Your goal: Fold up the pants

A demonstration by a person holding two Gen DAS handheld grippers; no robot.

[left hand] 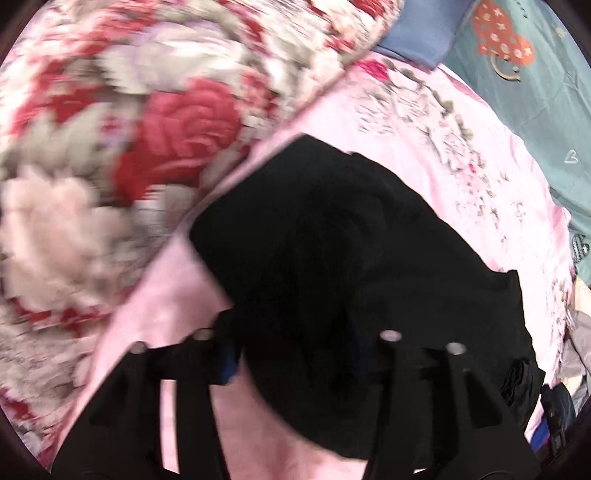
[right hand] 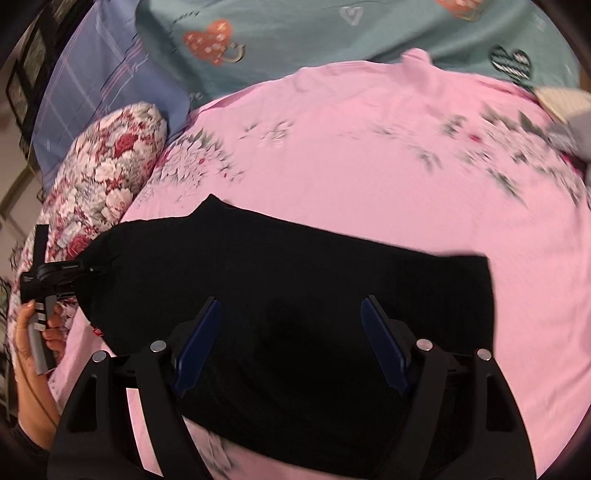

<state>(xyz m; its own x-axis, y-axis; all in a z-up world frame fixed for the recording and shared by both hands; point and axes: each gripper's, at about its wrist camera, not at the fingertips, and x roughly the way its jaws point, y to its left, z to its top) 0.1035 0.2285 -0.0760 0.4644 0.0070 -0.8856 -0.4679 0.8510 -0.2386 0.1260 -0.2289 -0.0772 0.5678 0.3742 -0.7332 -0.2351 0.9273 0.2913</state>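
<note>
Black pants (right hand: 295, 266) lie folded into a broad band across the pink bedsheet (right hand: 369, 147). My right gripper (right hand: 290, 302) hovers over their near half, open, its blue pads (right hand: 201, 343) wide apart and empty. My left gripper (right hand: 55, 277), held by a hand (right hand: 27, 339), sits at the pants' left end, where the cloth draws to a point. In the left wrist view the pants (left hand: 332, 240) fill the gap of the left gripper (left hand: 295, 332). Its jaws stand apart. One blue pad (left hand: 227, 360) shows beside the cloth's edge; the other is lost against the black.
A rolled floral quilt (right hand: 107, 177) lies along the bed's left side, large and close in the left wrist view (left hand: 129, 129). A blue pillow (right hand: 96, 85) and a teal heart-print sheet (right hand: 295, 33) lie beyond. Loose clothes (left hand: 576, 350) are piled at the right.
</note>
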